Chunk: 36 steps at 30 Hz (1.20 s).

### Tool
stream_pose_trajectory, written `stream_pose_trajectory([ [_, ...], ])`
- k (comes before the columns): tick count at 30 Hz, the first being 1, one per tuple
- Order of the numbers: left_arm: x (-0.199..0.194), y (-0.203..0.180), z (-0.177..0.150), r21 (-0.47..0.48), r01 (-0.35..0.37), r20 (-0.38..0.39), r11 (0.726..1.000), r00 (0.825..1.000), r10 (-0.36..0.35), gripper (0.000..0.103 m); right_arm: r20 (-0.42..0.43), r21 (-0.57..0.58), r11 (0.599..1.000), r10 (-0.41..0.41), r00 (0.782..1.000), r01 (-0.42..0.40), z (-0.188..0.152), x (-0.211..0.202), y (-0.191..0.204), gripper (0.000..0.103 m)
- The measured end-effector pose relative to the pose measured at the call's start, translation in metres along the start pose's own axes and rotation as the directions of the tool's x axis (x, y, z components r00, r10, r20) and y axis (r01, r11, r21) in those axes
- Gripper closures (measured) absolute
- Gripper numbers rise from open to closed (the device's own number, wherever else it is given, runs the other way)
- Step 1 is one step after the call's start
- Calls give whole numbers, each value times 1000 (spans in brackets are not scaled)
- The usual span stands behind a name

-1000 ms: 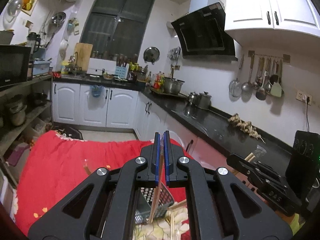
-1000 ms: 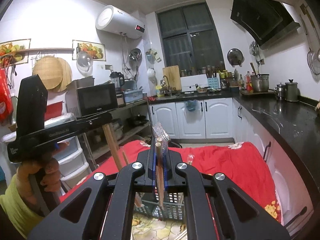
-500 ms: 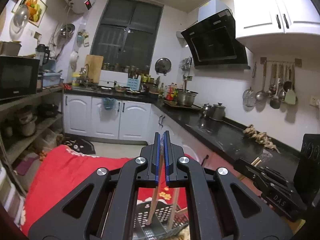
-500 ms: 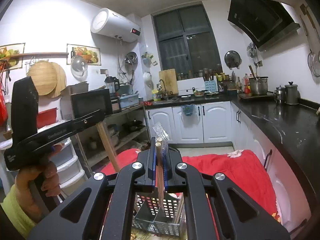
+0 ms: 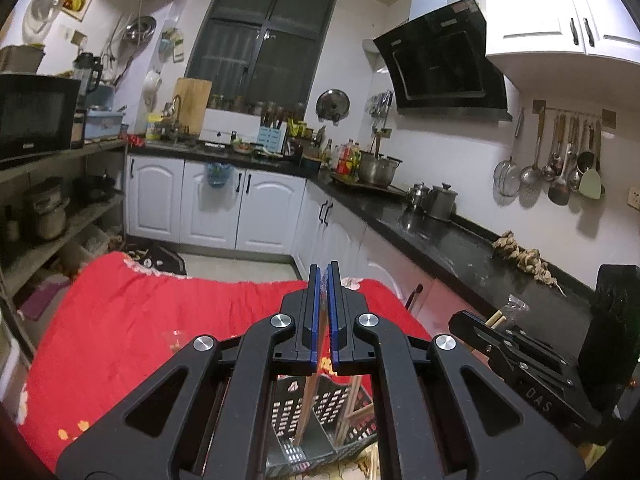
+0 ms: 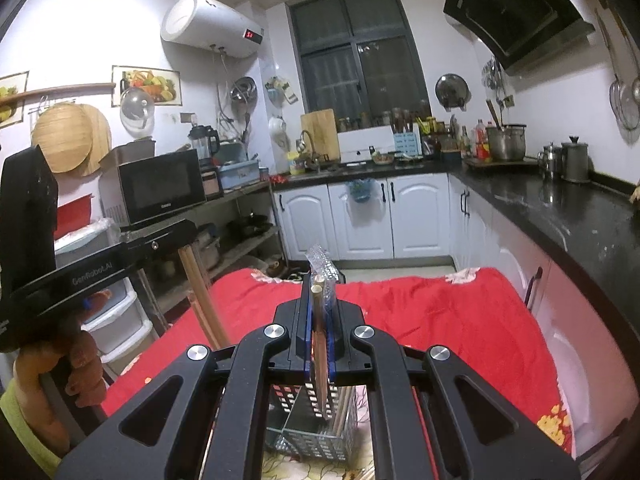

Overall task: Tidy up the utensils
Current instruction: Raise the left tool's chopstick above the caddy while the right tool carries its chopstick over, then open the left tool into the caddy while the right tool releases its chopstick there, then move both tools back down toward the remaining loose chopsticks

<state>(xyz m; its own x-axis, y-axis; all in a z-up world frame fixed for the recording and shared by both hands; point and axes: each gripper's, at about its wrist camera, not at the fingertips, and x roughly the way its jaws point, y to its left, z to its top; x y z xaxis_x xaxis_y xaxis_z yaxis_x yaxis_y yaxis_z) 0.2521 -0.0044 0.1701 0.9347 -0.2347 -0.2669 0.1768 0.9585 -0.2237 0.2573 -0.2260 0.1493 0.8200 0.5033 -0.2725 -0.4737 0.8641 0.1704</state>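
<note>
- Left tongs: blue pads nearly together; a wooden chopstick hangs below them, apparently still pinched, though the contact is hidden.
- Right tongs: clamped on a wrapped chopstick pair, upright, its clear wrapper projecting above the pads.
- Utensil basket: grey, perforated, divided into compartments, near edge of the red-clothed surface, directly beneath both tongs.
- Risk: a tilted release could let a stick catch the divider or rim and fall outside; the slippery wrapper may slide early.
</note>
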Motion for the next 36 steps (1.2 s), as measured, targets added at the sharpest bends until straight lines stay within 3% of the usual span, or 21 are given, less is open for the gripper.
stream_pose_trajectory([
  [11,12,11,-24,-20,-12,-62,1000,998,11,101,-51,23,1000,-12,999,13,-21,15,-4,97],
  [13,14,13,-29,-20,-19,-81,1000,997,17,96,-57,32,999,-17,998,19,-24,15,-6,86],
  [15,15,15,-32,-29,-25,-91,999,996,23,80,-55,46,999,-19,998,21,-26,13,-8,67],
  [19,10,19,-37,-33,-34,-95,999,995,31,65,-55,55,998,-19,998,22,-30,5,-12,61],
  [27,-13,21,-42,-17,-61,-59,998,996,60,22,-40,32,999,-43,998,44,-37,-12,-11,47],
  [32,-28,21,-44,-13,-72,-38,997,997,71,12,-42,16,998,-53,998,53,-43,-21,-9,43],
  [36,-36,19,-48,-6,-70,-40,997,997,70,11,-37,5,999,-49,998,50,-48,-29,-4,37],
])
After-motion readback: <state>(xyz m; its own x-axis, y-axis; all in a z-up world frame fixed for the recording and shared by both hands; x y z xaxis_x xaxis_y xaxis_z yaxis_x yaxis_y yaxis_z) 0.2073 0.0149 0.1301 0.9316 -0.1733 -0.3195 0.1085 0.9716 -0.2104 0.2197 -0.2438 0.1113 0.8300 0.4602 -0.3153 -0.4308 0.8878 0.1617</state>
